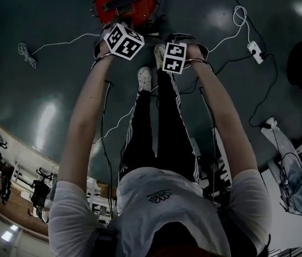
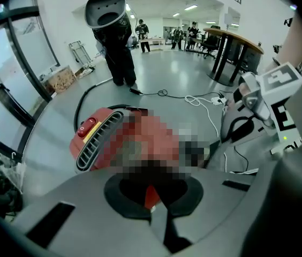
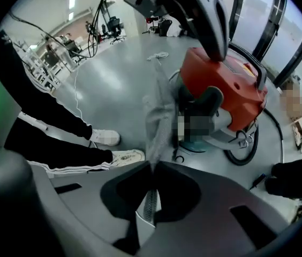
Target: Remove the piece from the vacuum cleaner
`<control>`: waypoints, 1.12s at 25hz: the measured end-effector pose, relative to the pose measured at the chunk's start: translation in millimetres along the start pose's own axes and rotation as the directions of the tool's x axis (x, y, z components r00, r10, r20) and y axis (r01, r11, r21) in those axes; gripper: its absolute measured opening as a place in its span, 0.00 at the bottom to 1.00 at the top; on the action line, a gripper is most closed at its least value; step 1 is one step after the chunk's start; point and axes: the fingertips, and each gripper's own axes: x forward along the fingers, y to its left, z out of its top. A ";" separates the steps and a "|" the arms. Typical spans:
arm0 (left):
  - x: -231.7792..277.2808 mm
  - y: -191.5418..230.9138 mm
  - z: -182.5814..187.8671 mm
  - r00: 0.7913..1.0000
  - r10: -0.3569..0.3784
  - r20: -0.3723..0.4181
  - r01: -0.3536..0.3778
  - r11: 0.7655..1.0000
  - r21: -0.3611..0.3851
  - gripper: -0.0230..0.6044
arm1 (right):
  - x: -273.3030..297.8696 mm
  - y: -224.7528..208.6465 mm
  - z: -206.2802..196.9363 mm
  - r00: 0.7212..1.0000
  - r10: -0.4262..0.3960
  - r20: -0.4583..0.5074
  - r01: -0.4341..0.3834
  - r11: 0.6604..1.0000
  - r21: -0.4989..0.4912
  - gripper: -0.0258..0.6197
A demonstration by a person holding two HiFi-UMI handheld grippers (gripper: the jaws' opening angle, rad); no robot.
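Observation:
A red vacuum cleaner [image 1: 125,4] stands on the dark floor just ahead of both grippers. In the left gripper view its red body [image 2: 95,135] shows a vent grille and a switch. My left gripper [image 2: 153,205] is shut, with a red bit of the vacuum cleaner between its jaws; seen from the right gripper view it [image 3: 211,15] comes down onto the machine's top. My right gripper [image 3: 152,167] is shut on a grey, cloth-like piece [image 3: 159,108] that runs from the jaws up to the vacuum cleaner [image 3: 226,84]. Marker cubes hide both pairs of jaws in the head view.
The person's legs and white shoes [image 1: 144,79] stand right behind the grippers. A white power strip [image 1: 255,50] and cables lie on the floor at the right. A black hose [image 3: 247,154] loops by the vacuum cleaner. People and a table [image 2: 231,44] stand farther off.

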 end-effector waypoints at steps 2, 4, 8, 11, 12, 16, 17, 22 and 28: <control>-0.6 0.1 0.5 1.000 -0.006 0.001 0.006 1.000 -0.011 0.04 | -0.3 11.2 8.1 1.000 -0.025 0.014 0.024 1.000 0.012 0.08; -0.5 2.0 1.8 1.000 -0.017 0.011 0.017 0.999 -0.033 0.04 | 0.9 14.5 13.0 0.999 -0.051 0.007 0.051 0.999 0.018 0.08; 0.4 0.5 2.8 1.000 -0.011 0.025 0.012 1.000 -0.025 0.04 | 2.6 13.9 7.4 1.000 -0.021 0.000 0.021 0.999 0.033 0.08; 0.3 -0.5 2.6 0.999 -0.001 0.053 0.003 0.999 -0.039 0.05 | 1.3 15.6 -1.0 0.996 -0.052 -0.077 0.043 0.992 -0.117 0.08; 0.2 -0.6 2.9 0.998 0.003 0.069 0.001 0.999 -0.053 0.04 | 2.0 17.8 -1.9 0.991 -0.081 -0.110 0.059 0.980 -0.188 0.08; -0.4 -1.6 3.5 0.994 0.001 0.110 0.012 0.993 -0.119 0.04 | 5.0 26.2 1.1 0.985 -0.127 -0.114 0.099 0.970 -0.223 0.08; -0.5 -1.8 4.0 0.994 -0.001 0.113 0.015 0.992 -0.122 0.05 | 5.2 27.3 1.1 0.988 -0.113 -0.104 0.091 0.976 -0.198 0.08; -1.0 -2.6 4.8 0.994 -0.013 0.107 0.028 0.990 -0.138 0.05 | 6.7 36.5 5.3 0.995 0.101 0.010 -0.101 0.979 0.178 0.08; -0.6 -2.5 5.2 0.994 -0.009 0.109 0.022 0.993 -0.117 0.05 | 2.9 39.8 9.5 0.996 0.047 -0.074 -0.050 0.998 -0.032 0.08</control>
